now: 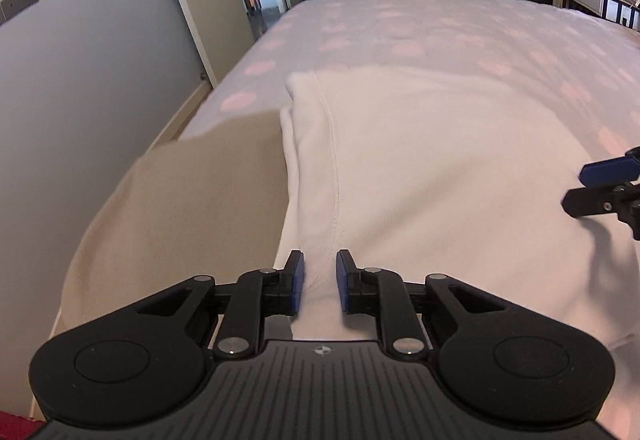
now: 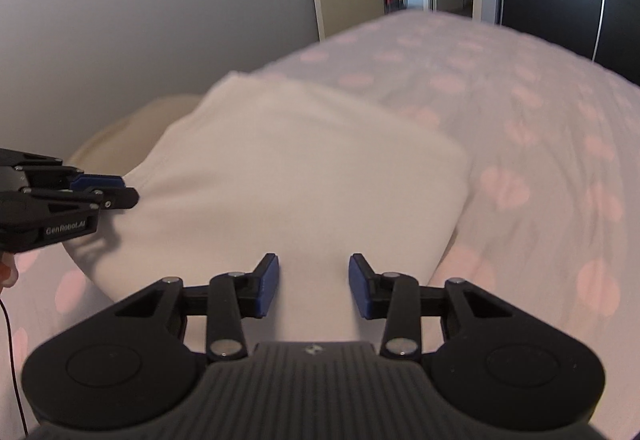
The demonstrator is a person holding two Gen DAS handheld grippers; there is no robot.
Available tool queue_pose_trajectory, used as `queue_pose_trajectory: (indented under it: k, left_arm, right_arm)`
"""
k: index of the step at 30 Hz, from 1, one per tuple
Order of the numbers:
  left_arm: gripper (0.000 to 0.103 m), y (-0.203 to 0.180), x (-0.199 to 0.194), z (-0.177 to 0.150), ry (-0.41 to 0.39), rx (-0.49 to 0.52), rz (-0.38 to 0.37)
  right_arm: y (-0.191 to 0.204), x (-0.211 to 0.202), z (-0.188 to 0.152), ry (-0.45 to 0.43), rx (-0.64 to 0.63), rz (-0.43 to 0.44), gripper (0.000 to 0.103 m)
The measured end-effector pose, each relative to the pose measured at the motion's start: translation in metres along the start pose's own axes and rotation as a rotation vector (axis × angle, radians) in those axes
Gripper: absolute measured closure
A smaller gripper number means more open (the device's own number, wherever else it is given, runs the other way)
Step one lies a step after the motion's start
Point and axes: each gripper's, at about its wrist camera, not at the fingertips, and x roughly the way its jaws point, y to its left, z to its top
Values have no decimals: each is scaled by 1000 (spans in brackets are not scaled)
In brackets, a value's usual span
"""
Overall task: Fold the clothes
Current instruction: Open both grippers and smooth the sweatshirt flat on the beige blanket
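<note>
Left tongs (image 1: 320, 282) (narrowly parted) and right tongs (image 2: 314, 286) straddle white garment (image 1: 420, 160).

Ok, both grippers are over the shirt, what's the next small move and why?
Probably close both grippers on the near edge. The left gripper and right gripper are open with the white shirt between their fingers, lying part-folded on the bed, so neither has a grip yet.

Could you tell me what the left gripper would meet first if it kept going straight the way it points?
Probably the white garment lying directly ahead of the left gripper; depth is uncertain.
</note>
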Motion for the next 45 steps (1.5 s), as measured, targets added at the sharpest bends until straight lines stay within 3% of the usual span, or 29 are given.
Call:
queue_pose_trajectory:
  k: [6, 12, 18, 25, 26, 27, 29, 31, 34, 37, 38, 39, 40, 45]
  left_arm:
    - [87, -5, 14, -10, 45, 11, 19]
    - [87, -4, 1, -14, 16, 27, 7]
    - [87, 1, -26, -17, -27, 31, -18]
    - [85, 5, -47, -34, -30, 31, -42]
    - [84, 7, -49, -37, -32, 16, -48]
    - [82, 10, -52, -39, -46, -10, -59]
    - [68, 16, -58, -43, -61, -55, -83]
    - [59, 21, -61, -45, -63, -81, -97]
    - [59, 29, -53, -45, -46, -133, -118]
    - [60, 36, -43, -43, -25, -190, -141]
    - [77, 38, -40, -42, -19, -207, -145]
    - [86, 39, -37, -41, -13, -219, -147]
    - [91, 40, -36, -40, -3, -233, -150]
    - [94, 35, -17, -43, 85, -212, -102]
  right_arm:
    - [21, 21, -7, 33, -11, -36, 66]
    - [25, 34, -6, 40, -14, -60, 66]
    - [21, 4, -9, -3, 10, -15, 68]
    - [32, -31, -49, 2, 12, 42, 68]
    - [34, -35, -56, -10, -3, 32, 65]
    - [37, -39, -63, -23, -18, 20, 54]
    - [39, -44, -75, -23, -40, 4, 40]
    - [42, -48, -88, -21, -61, -12, 40]
    - [45, -50, -105, -7, -79, -29, 46]
    - [43, -40, -111, 6, -45, -60, 60]
    - [40, -38, -111, 2, -25, -73, 71]
    - [37, -38, -110, -7, 2, -84, 84]
    - [34, -39, -111, -10, 27, -83, 86]
    - [33, -35, -112, 46, 1, -84, 94]
